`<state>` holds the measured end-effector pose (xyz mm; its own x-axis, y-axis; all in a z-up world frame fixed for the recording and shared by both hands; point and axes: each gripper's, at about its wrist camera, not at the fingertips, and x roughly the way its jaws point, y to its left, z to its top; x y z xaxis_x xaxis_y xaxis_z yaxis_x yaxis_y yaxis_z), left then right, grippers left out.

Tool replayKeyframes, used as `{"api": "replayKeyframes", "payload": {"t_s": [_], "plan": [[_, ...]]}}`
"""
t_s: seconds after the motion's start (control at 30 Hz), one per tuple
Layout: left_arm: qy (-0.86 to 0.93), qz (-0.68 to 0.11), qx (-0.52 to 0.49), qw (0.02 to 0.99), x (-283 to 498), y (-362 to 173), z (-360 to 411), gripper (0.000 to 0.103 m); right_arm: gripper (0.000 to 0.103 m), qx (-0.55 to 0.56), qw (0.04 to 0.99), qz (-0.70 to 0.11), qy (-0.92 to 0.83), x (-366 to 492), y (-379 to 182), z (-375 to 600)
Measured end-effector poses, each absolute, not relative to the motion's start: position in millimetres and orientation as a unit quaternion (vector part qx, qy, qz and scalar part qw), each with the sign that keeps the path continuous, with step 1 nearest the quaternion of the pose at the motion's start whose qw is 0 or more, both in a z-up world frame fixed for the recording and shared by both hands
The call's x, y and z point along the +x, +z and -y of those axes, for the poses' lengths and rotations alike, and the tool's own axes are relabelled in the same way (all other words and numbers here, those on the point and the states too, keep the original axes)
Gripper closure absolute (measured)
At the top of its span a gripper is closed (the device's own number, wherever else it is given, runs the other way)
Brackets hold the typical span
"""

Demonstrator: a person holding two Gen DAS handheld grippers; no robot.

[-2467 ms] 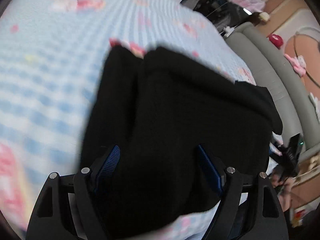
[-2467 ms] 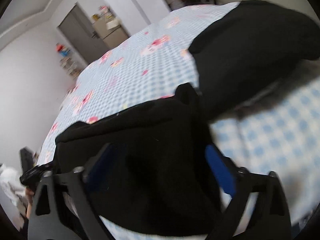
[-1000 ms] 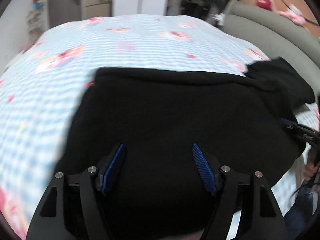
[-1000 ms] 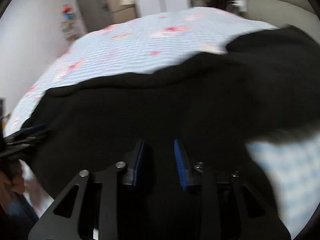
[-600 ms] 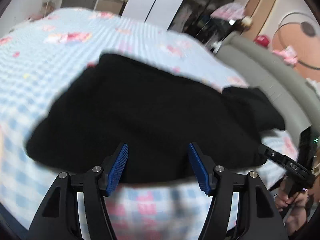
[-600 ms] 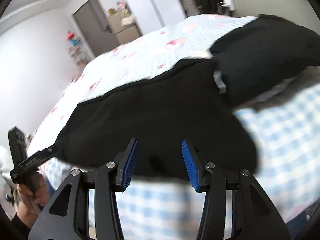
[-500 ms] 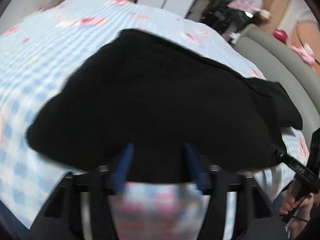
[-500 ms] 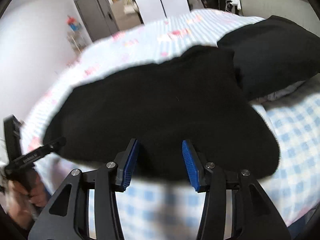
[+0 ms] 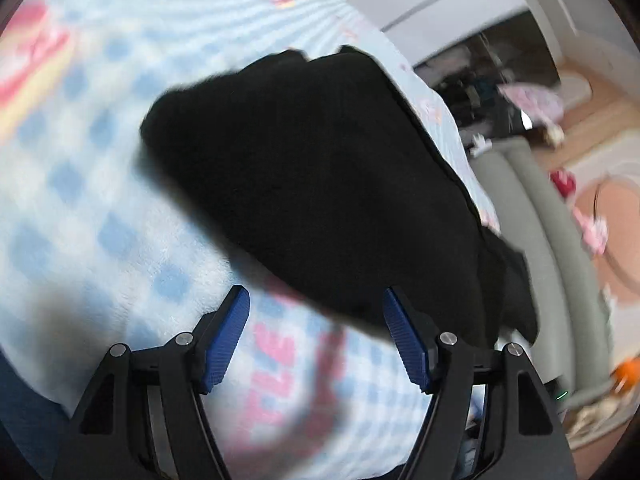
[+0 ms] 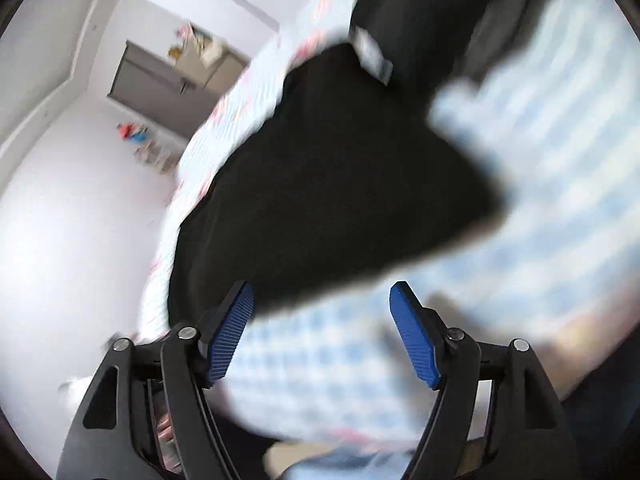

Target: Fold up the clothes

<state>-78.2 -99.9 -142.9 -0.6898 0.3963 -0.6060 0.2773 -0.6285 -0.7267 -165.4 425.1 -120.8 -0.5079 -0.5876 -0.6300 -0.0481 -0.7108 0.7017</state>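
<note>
A black garment [image 9: 320, 184] lies folded on the blue-and-white checked bedspread [image 9: 80, 216]. In the left wrist view its near edge runs just past the fingertips of my left gripper [image 9: 316, 336], whose jaws are opening with only bedspread between the blue pads. In the right wrist view the same black garment [image 10: 328, 200] lies ahead, with a pale label [image 10: 374, 54] at its far end. My right gripper [image 10: 322, 330] hovers just short of the near edge, its jaws opening and nothing held. A second dark garment [image 10: 432, 12] lies beyond.
A grey padded headboard [image 9: 532, 216] borders the bed on the right of the left wrist view, with cluttered furniture [image 9: 492, 80] behind. The right wrist view shows a white wall [image 10: 60, 200], a grey door [image 10: 160, 92] and the bed's left edge. A hand [image 10: 164, 426] shows below the left finger.
Both grippers let go of the black garment, drew back off its near edge and rolled. The right jaws went from nearly shut to wide. The garment now lies flat on the bed.
</note>
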Motion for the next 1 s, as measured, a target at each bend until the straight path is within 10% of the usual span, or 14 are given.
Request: {"api": "replayKeyframes", "payload": {"t_s": [0.57,0.73,0.87,0.93,1.0], "plan": [[0.865,0.403,-0.287,0.079,-144.8,-108.6,114.3,0.029,0.029,0.333,0.096,0.399,-0.849,-230.0,-114.6,-410.9],[0.829,0.427,-0.354,0.069,-191.7,-156.0,110.0,0.019,0.011,0.404,0.076,0.363,-0.836,-274.8,-156.4,-387.2],[0.833,0.440,-0.332,0.039,-207.8,-147.5,115.2,0.026,0.043,0.380,0.075,0.343,-0.856,-290.3,-144.6,-374.7],[0.810,0.483,-0.333,0.019,-219.8,-154.7,124.0,0.027,0.043,0.361,0.091,0.324,-0.870,-293.9,-130.0,-366.5],[0.802,0.490,-0.341,0.006,-227.5,-153.6,123.8,0.054,0.032,0.384,0.096,0.322,-0.860,-304.7,-137.0,-361.4]]}}
